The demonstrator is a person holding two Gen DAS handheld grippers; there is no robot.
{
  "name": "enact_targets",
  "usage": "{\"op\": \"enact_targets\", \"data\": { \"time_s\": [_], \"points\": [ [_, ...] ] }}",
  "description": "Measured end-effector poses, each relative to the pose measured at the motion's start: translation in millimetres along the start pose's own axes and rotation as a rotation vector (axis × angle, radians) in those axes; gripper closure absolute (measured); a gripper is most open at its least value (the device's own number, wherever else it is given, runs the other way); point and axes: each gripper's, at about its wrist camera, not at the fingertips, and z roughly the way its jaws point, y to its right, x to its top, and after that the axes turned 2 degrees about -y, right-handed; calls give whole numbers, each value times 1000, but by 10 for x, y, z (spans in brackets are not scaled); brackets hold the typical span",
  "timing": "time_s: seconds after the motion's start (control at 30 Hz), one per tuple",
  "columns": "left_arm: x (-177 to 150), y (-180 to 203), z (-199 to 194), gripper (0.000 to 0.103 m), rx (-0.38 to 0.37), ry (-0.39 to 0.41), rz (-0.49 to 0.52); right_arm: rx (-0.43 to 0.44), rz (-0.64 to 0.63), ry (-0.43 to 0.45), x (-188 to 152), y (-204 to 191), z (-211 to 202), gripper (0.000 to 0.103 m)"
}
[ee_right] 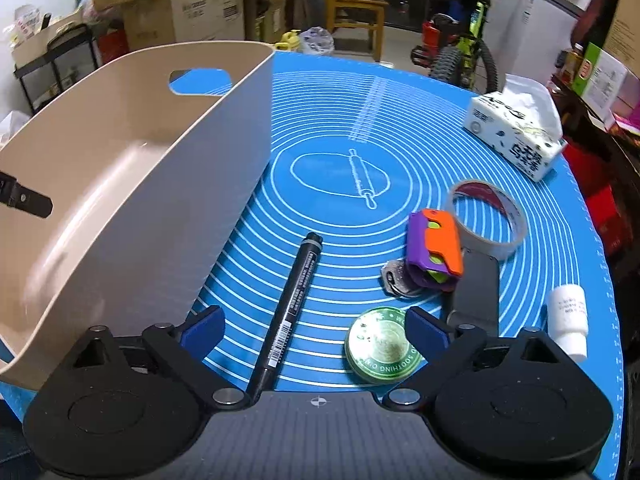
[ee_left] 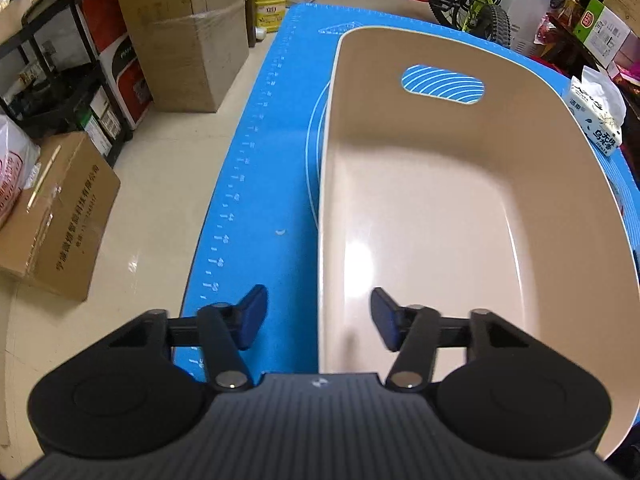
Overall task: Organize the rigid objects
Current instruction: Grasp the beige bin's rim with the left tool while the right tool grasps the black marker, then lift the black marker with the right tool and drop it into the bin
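Note:
An empty beige bin (ee_left: 420, 184) stands on the blue mat (ee_left: 264, 168). My left gripper (ee_left: 318, 318) is open and straddles the bin's near left wall, one pad outside and one inside, neither pressing on it. In the right wrist view the bin (ee_right: 132, 184) is at the left. My right gripper (ee_right: 316, 330) is open just above the mat, with a black marker (ee_right: 296, 292) and a round green tin (ee_right: 382, 346) lying between its fingers. Further right lie a purple and orange toy (ee_right: 434, 254), keys (ee_right: 394, 278), a tape roll (ee_right: 488, 216), a grey flat piece (ee_right: 478, 284) and a small white bottle (ee_right: 568, 322).
A tissue pack (ee_right: 516, 136) lies at the mat's far right. Left of the table's edge the floor holds cardboard boxes (ee_left: 60, 216), a black rack (ee_left: 60, 76) and a yellow jug (ee_left: 272, 4). A bicycle (ee_right: 460, 52) and a wooden chair (ee_right: 356, 12) stand beyond the table.

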Motion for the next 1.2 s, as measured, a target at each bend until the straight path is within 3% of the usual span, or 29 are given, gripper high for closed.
{"op": "enact_targets", "data": {
  "time_s": [0.07,0.13,0.3,0.47,0.57,0.6,0.67,0.7,1.2],
  "points": [
    [10,-21,19,70,2,-18,-1,6,-13,-8,-2,-22,33,14],
    [21,-43,39,81,10,-34,-6,9,-26,-13,0,-39,67,17],
    [40,-46,38,83,-1,-35,5,11,-28,-22,34,-77,150,25],
    [35,-82,65,98,-35,-36,-7,7,-52,-26,82,-147,199,37],
    [30,-57,77,99,-34,-32,-5,7,-69,-44,101,-195,249,49],
    [32,-59,81,99,-34,-31,-6,10,-74,-60,98,-208,279,58],
    [26,-65,85,99,-39,-29,-11,18,-62,-60,85,-206,288,62],
    [27,-69,87,99,-41,-29,-13,38,-47,-58,78,-189,287,72],
    [15,-91,108,99,-51,-29,-21,59,23,-23,62,-116,197,79]
  ]
}}
